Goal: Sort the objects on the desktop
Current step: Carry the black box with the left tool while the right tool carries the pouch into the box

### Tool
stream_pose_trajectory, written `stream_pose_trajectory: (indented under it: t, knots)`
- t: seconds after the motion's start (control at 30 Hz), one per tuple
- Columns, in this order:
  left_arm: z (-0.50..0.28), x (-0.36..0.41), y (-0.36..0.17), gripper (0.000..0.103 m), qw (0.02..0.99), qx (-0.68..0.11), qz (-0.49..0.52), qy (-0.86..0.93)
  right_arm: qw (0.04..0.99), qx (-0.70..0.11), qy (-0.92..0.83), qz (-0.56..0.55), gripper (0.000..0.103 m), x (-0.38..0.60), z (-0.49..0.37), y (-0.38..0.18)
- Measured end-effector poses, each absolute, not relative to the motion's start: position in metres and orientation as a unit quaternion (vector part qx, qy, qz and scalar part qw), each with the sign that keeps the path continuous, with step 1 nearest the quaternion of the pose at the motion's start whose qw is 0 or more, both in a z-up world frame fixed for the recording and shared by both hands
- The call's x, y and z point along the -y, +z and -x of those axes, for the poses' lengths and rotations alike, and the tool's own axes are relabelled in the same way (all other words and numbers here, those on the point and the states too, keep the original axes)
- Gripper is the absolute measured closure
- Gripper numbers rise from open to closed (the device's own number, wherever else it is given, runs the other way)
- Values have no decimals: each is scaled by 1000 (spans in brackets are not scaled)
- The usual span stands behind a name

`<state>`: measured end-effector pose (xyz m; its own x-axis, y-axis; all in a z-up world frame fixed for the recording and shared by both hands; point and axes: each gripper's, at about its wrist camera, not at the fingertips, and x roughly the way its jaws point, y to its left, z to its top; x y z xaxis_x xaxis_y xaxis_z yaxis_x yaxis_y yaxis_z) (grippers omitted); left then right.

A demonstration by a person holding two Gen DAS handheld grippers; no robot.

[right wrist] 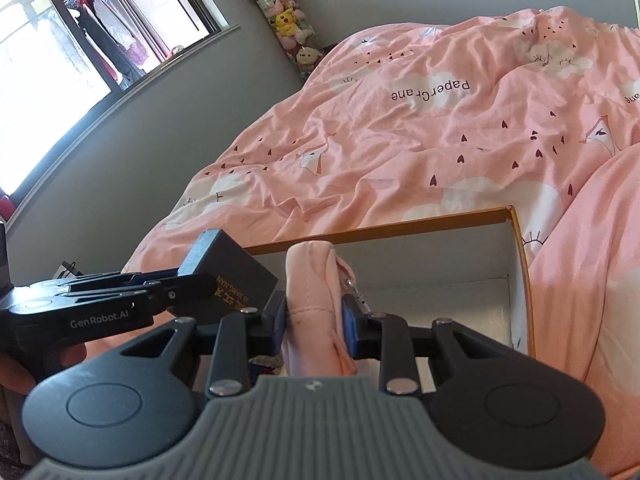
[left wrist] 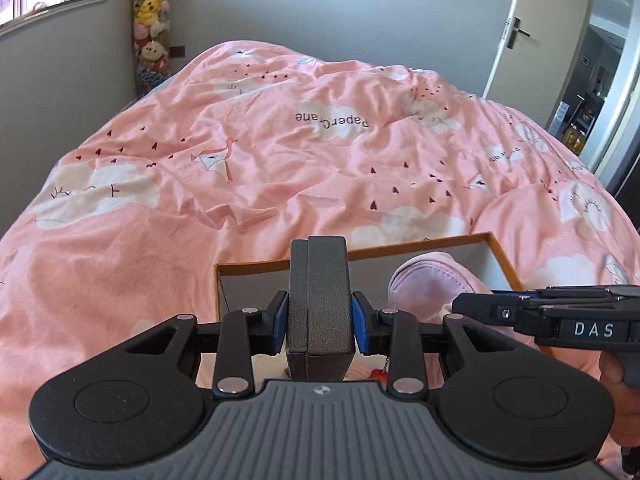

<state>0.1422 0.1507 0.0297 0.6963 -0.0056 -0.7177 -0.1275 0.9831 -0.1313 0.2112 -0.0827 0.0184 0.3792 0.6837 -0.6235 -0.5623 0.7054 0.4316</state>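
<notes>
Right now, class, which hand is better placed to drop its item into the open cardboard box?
Probably right: its tool holds the pink fabric pouch over the box; the left's dark grey case sits near the box's edge.

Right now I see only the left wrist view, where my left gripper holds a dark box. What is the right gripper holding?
Observer: The right gripper is shut on the pink pouch, which stands upright between its pads.
Operator: Is there free room in the open box ahead?
Observer: Yes. In the right wrist view, the orange-rimmed box shows a bare white floor to the right of the pouch.
Operator: Does my dark box carry any marking?
Observer: The dark box has gold lettering on one face, the one turned toward the right wrist camera.
</notes>
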Motion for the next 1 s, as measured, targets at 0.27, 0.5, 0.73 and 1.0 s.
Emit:
stream_pose_trajectory:
  t: [0.27, 0.5, 0.73, 1.0]
  knots:
    - [-161, -151, 2, 65, 910, -408, 37, 57, 820, -398, 410, 21, 72, 46, -230, 3]
    - [-169, -155, -10, 65, 905, -418, 37, 69, 801, -403, 438, 65, 72, 23, -238, -16]
    - [-174, -144, -32, 66, 892, -438, -23, 114, 792, -413, 442, 86, 71, 13, -244, -31]
    - [-176, -149, -38, 65, 890, -443, -4, 103, 795, -415, 431, 103, 63, 12, -242, -38]
